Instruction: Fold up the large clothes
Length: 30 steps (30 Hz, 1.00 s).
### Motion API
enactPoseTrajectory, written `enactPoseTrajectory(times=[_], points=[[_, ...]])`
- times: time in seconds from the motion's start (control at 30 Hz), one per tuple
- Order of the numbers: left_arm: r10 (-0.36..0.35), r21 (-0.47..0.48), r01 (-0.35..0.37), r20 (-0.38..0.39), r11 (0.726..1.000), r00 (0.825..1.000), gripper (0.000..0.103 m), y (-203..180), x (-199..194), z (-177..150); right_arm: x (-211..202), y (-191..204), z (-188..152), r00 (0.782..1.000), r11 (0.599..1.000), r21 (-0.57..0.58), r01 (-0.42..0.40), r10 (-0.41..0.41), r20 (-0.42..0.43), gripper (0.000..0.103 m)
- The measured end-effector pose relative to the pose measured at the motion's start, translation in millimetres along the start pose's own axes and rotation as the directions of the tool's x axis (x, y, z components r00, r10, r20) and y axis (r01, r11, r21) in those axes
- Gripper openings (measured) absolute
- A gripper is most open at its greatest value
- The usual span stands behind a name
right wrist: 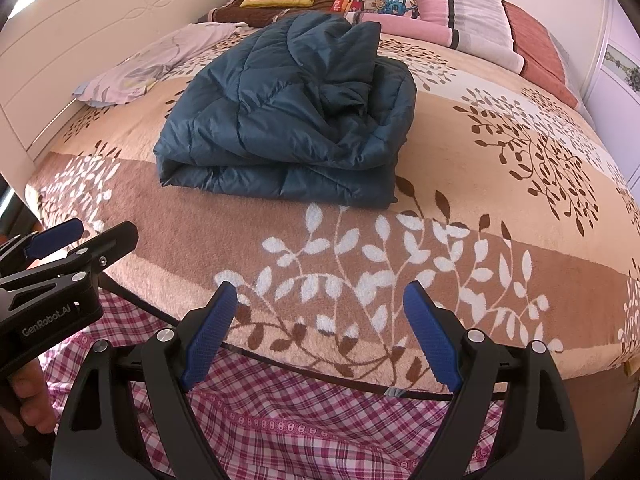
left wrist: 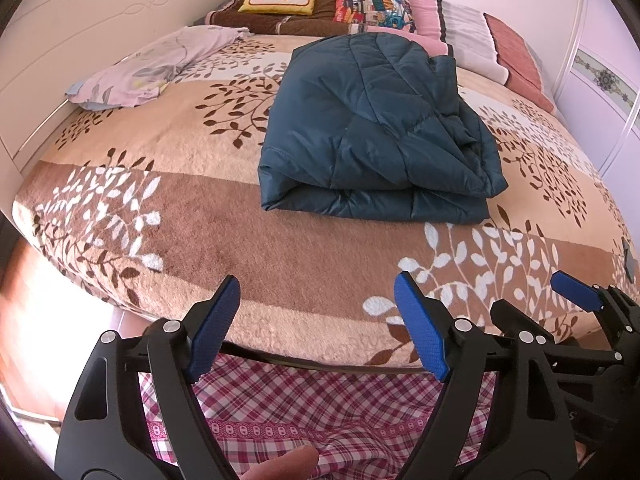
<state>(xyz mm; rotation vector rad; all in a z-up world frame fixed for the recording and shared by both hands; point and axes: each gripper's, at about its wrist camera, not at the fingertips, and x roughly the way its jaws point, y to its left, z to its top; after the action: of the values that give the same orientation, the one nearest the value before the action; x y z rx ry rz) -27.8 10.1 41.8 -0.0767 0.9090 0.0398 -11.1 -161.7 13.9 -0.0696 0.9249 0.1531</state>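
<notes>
While both grippers idle at the bed edge: left gripper (left wrist: 316, 328) and right gripper (right wrist: 320, 332), jaws open, empty; folded teal jacket (right wrist: 288, 120) upper centre, well apart, nearer left

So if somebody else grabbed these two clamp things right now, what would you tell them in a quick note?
Left hand-held gripper: open, empty, over the near edge of the bed.
Right hand-held gripper: open, empty, beside the left one.
Dark blue quilted jacket: lies folded in a thick bundle in the middle of the leaf-patterned blanket, touched by neither gripper.
Done: the jacket looks folded, though its right side is bunched.
Left: perhaps tidy that bunched side; a lilac floral cloth lies loose near the headboard.
</notes>
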Motion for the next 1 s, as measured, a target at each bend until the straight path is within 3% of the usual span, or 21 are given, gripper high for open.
enactPoseTrajectory(times=[1.0], points=[[-0.001, -0.001, 0.001, -0.002, 1.0, 1.0, 0.077, 1.1, 0.2, 0.7, 1.1, 0.4, -0.3, 1.0, 1.0, -0.006, -0.002, 0.002, -0.003, 0.083]])
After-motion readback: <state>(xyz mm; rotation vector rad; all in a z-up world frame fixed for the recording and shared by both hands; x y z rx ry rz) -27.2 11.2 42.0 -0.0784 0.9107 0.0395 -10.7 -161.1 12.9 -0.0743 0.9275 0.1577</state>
